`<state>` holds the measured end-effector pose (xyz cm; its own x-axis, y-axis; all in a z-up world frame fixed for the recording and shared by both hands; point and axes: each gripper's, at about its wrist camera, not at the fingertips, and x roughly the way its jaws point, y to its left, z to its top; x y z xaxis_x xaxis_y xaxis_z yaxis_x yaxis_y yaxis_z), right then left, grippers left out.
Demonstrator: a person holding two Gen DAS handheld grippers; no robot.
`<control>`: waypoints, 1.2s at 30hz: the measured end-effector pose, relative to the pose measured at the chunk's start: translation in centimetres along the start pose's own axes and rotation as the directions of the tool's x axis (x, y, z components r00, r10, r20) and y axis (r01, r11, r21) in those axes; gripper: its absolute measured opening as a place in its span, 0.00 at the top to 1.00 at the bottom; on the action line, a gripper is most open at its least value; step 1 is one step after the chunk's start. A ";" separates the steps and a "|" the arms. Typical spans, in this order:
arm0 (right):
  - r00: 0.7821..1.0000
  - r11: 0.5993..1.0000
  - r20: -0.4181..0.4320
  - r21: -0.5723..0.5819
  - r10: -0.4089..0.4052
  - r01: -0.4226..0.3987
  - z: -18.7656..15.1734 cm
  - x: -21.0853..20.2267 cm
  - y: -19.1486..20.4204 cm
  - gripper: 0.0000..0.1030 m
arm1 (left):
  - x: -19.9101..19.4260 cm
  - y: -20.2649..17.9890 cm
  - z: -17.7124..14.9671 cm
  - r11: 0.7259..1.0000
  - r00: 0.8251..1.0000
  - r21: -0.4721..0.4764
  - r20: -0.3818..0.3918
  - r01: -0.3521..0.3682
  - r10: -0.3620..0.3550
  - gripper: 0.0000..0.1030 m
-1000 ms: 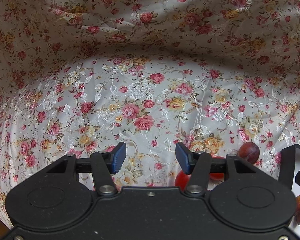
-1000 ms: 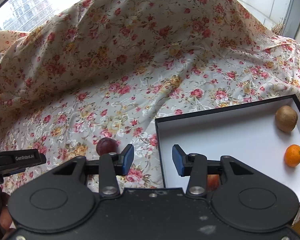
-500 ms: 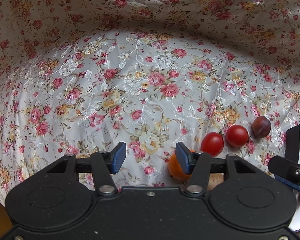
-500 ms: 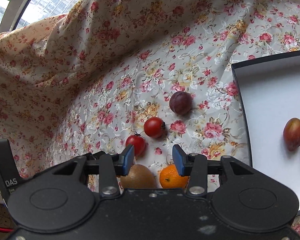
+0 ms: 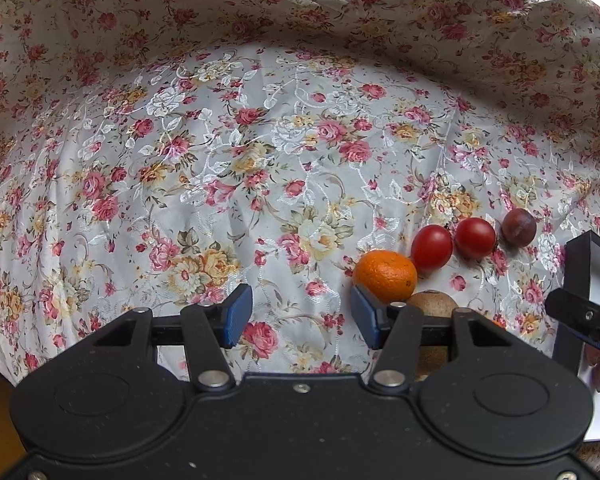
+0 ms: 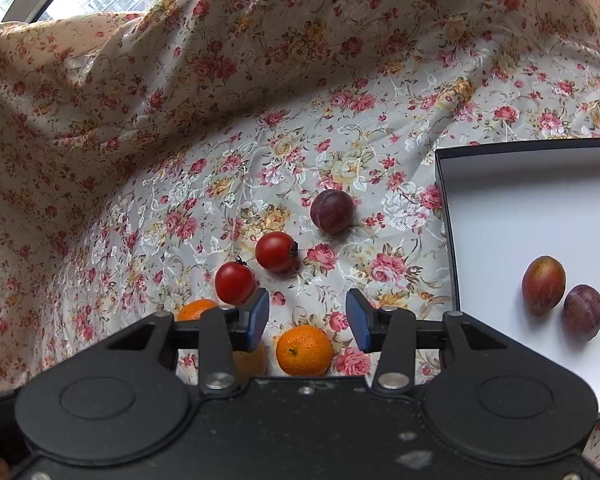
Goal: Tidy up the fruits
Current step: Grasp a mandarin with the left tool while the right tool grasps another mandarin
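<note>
Hovering over the floral-patterned cloth (image 6: 340, 152) that covers the surface, the right gripper (image 6: 307, 320) is being aimed steeply down, its blue-padded jaws opening with nothing pressed between them. A small round orange mandarin (image 6: 304, 350) is being framed just below the gap between the pads, slightly toward the left jaw, so it is judged to be the likeliest next pick. Being nearly round, it is offering no long axis to line up with. Beyond it, two glossy red tomatoes (image 6: 276, 252) and one dark purple plum (image 6: 333, 211) are lying in a diagonal line running toward the black-rimmed white tray (image 6: 500, 208), which is sitting to the right with two more plums (image 6: 543, 286) inside.

The left gripper (image 5: 296, 316) is being held partly open and empty over bare cloth, with a second mandarin (image 5: 385, 276) lying just outside its right jaw. The right hand is judged nearer to the fruit under its own jaws.

A brown kiwi (image 5: 432, 304) is being largely hidden behind the left gripper's finger, and the tray is being cut off at the frame edge in both views.
</note>
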<state>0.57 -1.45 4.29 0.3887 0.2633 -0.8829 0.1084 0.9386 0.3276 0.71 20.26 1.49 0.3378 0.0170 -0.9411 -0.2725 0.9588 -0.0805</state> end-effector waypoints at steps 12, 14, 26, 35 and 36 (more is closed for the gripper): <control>0.995 0.993 0.045 -0.071 -0.090 0.093 -3.3 0.5 0.2 0.55 | 2.2 -1.4 1.4 0.997 0.997 -0.030 -0.017 0.073 -0.074 0.41; 0.995 0.992 0.028 -0.088 -0.093 0.095 -3.2 1.1 0.2 0.55 | 2.3 -1.6 1.7 0.996 0.996 -0.012 -0.018 0.088 -0.088 0.41; 0.994 0.996 -0.099 -0.076 -0.044 0.037 -2.5 4.9 1.2 0.55 | 3.2 -1.2 2.2 0.989 0.988 -0.010 -0.052 0.147 -0.148 0.40; 0.988 0.996 -0.142 -0.081 -0.058 0.046 -3.0 6.3 2.4 0.55 | 4.5 -1.9 1.9 0.985 0.980 0.002 -0.100 0.173 -0.172 0.38; 0.985 0.994 -0.152 -0.090 -0.077 0.064 -3.1 6.6 2.5 0.55 | 4.7 -2.0 1.8 0.986 0.980 0.005 -0.108 0.169 -0.168 0.38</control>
<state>0.58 3.31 -1.80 0.2360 0.2208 -0.9463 0.0502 0.9698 0.2388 4.50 18.96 -2.22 0.2790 -0.1749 -0.9442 -0.2067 0.9493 -0.2369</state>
